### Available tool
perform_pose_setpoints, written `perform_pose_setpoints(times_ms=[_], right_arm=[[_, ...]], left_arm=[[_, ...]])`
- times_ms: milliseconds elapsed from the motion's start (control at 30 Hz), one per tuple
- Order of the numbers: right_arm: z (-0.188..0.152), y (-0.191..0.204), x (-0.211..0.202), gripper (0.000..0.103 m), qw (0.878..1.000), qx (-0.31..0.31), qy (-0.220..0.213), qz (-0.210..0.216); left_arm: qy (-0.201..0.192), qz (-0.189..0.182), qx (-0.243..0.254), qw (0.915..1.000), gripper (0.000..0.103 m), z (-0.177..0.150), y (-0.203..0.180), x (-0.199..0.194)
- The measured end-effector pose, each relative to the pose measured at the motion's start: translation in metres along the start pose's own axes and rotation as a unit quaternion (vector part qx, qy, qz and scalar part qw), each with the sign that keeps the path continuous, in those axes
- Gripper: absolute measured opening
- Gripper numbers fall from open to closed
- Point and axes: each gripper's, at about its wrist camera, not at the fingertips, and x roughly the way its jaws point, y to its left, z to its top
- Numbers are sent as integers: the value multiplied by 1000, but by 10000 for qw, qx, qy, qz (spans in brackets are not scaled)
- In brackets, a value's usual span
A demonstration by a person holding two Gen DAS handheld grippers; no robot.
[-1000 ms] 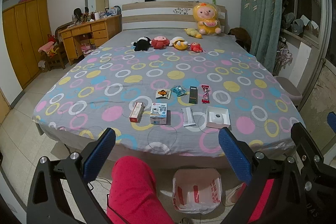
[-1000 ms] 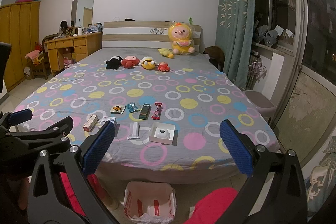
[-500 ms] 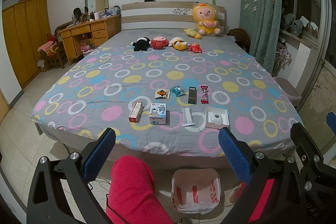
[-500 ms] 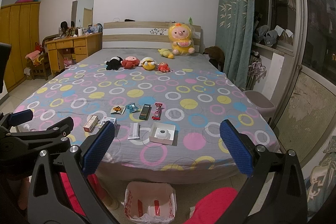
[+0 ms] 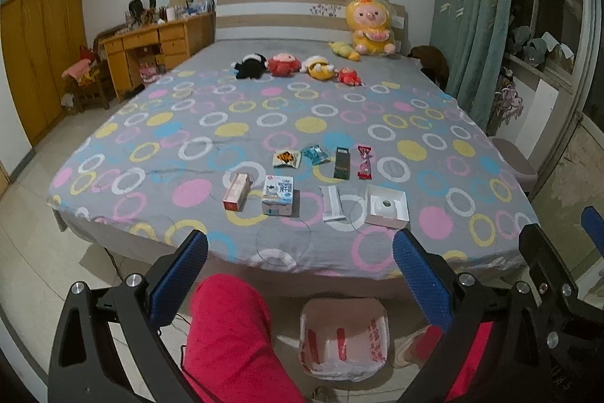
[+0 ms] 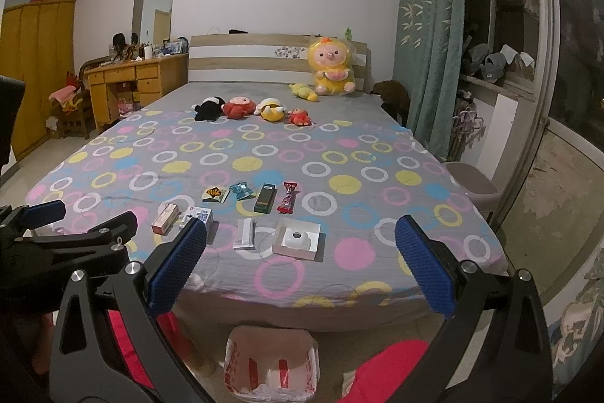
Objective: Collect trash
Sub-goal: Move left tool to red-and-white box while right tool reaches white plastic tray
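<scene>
Nothing had visibly moved since the earlier frames: both grippers hovered in the same spots short of the bed (image 5: 151,153). Its left gripper (image 5: 300,276) stood wide and empty, and the right gripper (image 6: 300,267) was spread just as wide, holding nothing. On the ringed bedspread the trash lay in two rows near the foot edge: an orange wrapper (image 5: 287,159), a teal wrapper (image 5: 316,153), a dark green box (image 5: 342,162) and a red wrapper (image 5: 365,162) behind; a red carton (image 5: 236,191), a blue-white box (image 5: 278,195), a white packet (image 5: 332,203) and an open white box (image 5: 387,206) in front. On the floor below stood a red-printed plastic bag (image 5: 343,337), beside a person's red-clad knee (image 5: 230,327).
</scene>
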Motion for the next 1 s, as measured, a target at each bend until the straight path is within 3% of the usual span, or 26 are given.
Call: perform_pose_setpoints(times_ms=[367, 500, 733, 833, 1000], right_arm=[[1, 0, 49, 98, 9998, -80, 126, 118], [0, -7, 74, 98, 9998, -98, 124, 120], [2, -18, 122, 98, 9989, -229, 383, 114], [1, -25, 149, 98, 9975, -213, 625, 243], [0, -34, 194, 98, 9941, -108, 1036, 309]], left_arm=[[119, 227, 297, 9992, 96, 20, 11, 40], [345, 472, 366, 9976, 96, 33, 25, 67], [576, 468, 269, 9969, 96, 47, 56, 115], [859, 354, 337, 9951, 96, 52, 66, 143], [1372, 470, 446, 9884, 96, 58, 77, 194]])
